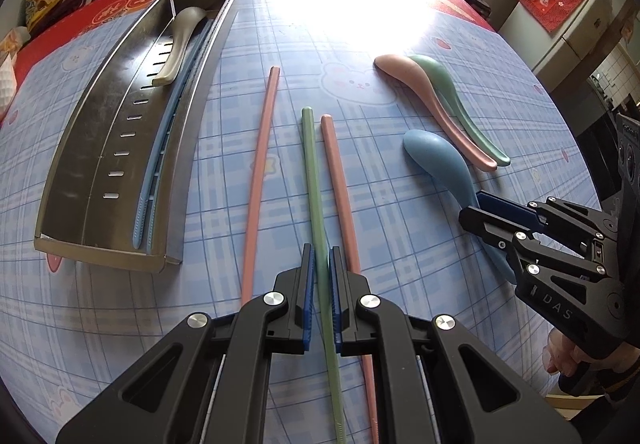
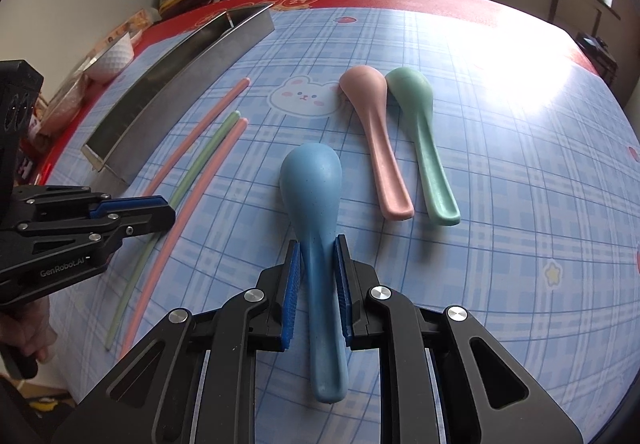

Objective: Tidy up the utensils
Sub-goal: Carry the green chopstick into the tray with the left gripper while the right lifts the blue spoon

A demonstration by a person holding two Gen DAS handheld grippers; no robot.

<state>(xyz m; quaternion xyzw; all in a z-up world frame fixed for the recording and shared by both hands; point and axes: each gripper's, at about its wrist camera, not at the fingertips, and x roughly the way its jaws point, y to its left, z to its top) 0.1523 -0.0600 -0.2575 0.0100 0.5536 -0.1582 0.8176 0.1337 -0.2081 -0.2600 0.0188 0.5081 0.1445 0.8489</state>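
Both grippers clamped for carrying to tray (image 1: pixel 108 244): left (image 1: pixel 320 276) on green chopstick (image 1: pixel 312 171), right (image 2: pixel 318 276) on blue spoon (image 2: pixel 312 187).

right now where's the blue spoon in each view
Left wrist view: the blue spoon lies right of centre, its handle under the right hand-held gripper.
Right wrist view: centre, between that gripper's fingers.
Shared landmark: the pink spoon beside the green spoon.
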